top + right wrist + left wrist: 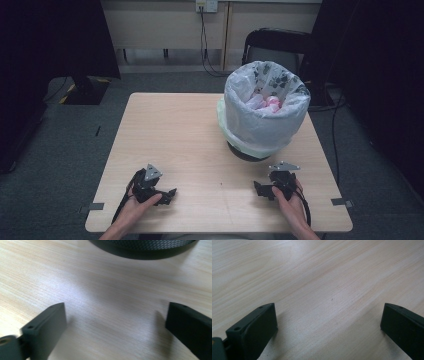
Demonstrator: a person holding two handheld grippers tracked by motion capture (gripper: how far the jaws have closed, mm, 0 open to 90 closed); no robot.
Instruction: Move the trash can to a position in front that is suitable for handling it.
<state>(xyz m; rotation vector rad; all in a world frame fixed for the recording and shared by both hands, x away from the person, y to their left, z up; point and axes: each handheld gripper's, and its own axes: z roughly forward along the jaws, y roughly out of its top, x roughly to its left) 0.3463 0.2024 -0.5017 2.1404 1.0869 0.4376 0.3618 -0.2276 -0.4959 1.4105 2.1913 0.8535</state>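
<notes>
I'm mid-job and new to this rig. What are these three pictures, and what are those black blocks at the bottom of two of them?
A person holds a two-jaw tool in each hand. The high view looks down on a wooden table: left gripper, right gripper, and a bin lined with a white bag, some items inside, standing at the far right. The other two pictures come from cameras riding on each tool; the black blocks are that tool's own jaws, spread wide with bare wood between. Nothing is held. The right gripper view also catches the bin's dark base.

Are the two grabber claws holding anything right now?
No. The left gripper and right gripper are both open with bare table between their jaws.
</notes>
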